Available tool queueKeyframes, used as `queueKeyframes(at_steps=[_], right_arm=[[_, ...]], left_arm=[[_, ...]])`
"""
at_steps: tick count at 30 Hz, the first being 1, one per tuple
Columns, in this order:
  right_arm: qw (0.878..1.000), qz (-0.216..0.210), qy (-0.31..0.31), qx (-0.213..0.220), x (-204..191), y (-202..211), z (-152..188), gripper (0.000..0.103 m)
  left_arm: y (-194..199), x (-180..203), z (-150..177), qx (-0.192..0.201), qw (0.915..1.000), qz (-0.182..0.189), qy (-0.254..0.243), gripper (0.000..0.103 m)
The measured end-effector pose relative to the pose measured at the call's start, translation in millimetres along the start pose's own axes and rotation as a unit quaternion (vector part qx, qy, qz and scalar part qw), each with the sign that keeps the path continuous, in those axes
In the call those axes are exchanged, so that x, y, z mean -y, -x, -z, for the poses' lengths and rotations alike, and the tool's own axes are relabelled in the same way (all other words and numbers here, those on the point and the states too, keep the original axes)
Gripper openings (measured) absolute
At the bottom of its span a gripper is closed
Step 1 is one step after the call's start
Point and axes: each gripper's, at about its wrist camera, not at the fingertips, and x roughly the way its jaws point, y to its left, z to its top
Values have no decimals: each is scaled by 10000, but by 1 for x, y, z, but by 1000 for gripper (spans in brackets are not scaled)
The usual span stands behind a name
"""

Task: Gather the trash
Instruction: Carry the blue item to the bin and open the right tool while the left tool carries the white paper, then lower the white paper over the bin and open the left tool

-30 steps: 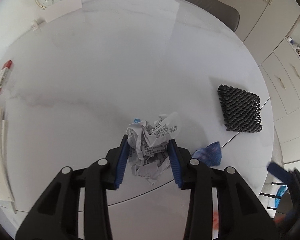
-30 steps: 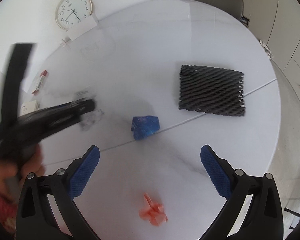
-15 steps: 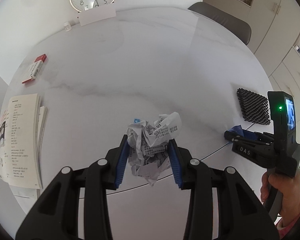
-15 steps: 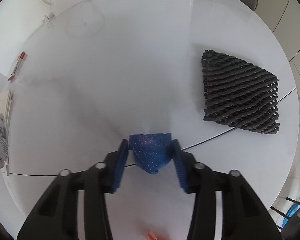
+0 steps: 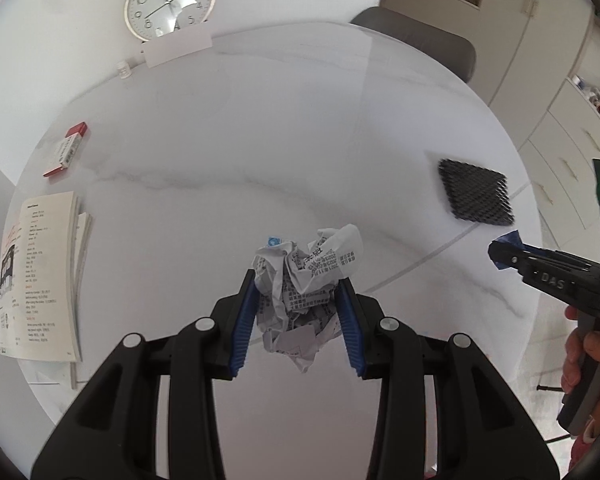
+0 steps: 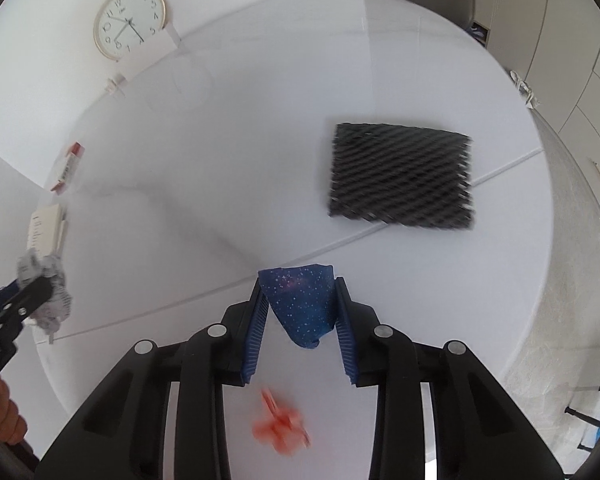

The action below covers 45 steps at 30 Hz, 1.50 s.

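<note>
While the left gripper [image 5: 298, 316] looks steeply down at the round white table [image 5: 228, 152], its blue pads pinch a crumpled paper ball [image 5: 304, 296] from both sides, and the ball hangs above the surface near the front edge. I think it is held this way so that it can be carried off to a bin, which I cannot see in either view. At the right edge of this view, the other gripper carries a blue scrap, with a hand [image 5: 584, 356] on its handle. A book [image 5: 40, 280], a small red box [image 5: 69, 148] and a black mesh pad [image 5: 476, 194] lie on the table.

From the right wrist, the right gripper [image 6: 300, 314] also tilts steeply down. Its jaws have just been closing, and now the pads press on a dark blue speckled wrapper [image 6: 302, 304]. An orange scrap [image 6: 280, 428], blurred, lies on the table below the jaws, not yet collected. The mesh pad lies farther back, well apart.
</note>
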Motion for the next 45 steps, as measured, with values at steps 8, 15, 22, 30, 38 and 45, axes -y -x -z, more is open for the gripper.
queueKeyframes(at_steps=[8,15,22,30,38,45], right_arm=[[9999,70,-18,107,55,73,69,34],[9998,-21,10,-202,95,82,135,35],[9930,-429,372,-1039,100,-5,185,38],[9911,-409,299,-1232,120,-44,208,82],[9988,64,-278,-402,180,36,209,91],[9950,377,-921,49,231,90,230,96]], left_arm=[[29,77,37,-33,9981,356,-502,38],[45,133,70,-117,9952,529,-815,38],[59,172,102,-146,9919,499,-1157,39],[59,201,135,-327,9882,396,-1444,39],[47,265,185,-85,9580,151,-2861,39],[-17,313,240,-267,9336,-9,-3573,39]])
